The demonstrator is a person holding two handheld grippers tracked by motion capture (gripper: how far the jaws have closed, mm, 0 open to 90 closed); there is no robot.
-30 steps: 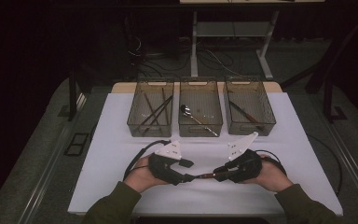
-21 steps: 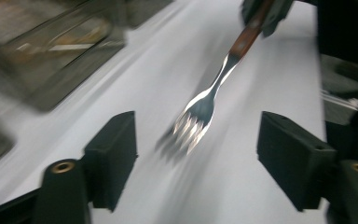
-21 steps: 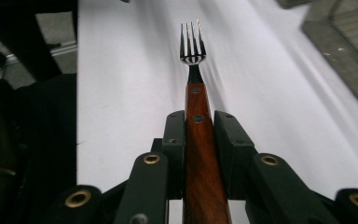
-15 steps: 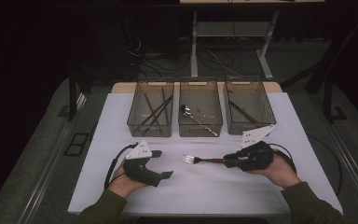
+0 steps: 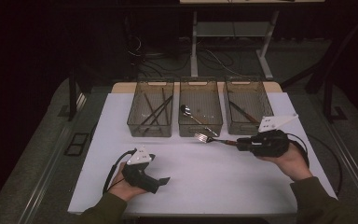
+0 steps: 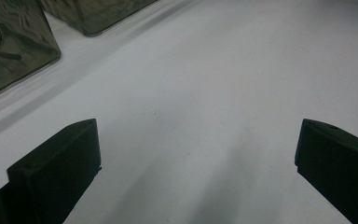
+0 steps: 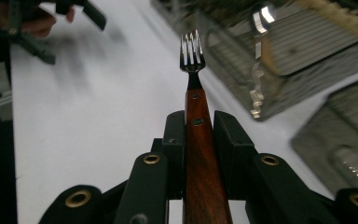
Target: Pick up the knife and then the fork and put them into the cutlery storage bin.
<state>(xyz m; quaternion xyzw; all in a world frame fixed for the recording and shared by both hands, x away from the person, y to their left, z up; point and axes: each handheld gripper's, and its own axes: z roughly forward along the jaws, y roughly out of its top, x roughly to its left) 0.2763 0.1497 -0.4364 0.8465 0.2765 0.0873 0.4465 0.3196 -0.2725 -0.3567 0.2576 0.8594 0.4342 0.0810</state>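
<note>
A fork [image 5: 209,138] with a red-brown wooden handle points left, level above the white table [image 5: 214,186], just in front of the middle bin [image 5: 200,127]. My right gripper [image 5: 240,143] is shut on its handle. In the right gripper view the jaws [image 7: 199,120] clamp the handle and the tines of the fork [image 7: 192,49] stick out ahead. My left gripper [image 5: 164,180] sits low near the table's front left. Its jaws have just been opening and now stand wide apart [image 6: 198,130] over bare table, with nothing between them.
Three see-through bins stand in a row at the back. The left bin [image 5: 150,127] holds dark sticks, the middle one a spoon [image 5: 186,111], the right bin [image 5: 248,126] a wooden-handled utensil. The left hand and its gripper [image 7: 42,21] appear far off in the right gripper view.
The two grippers met at the table's middle and have drawn apart. The left one moved left and down with its jaws opening. The right one carried the fork right, toward the bins.
</note>
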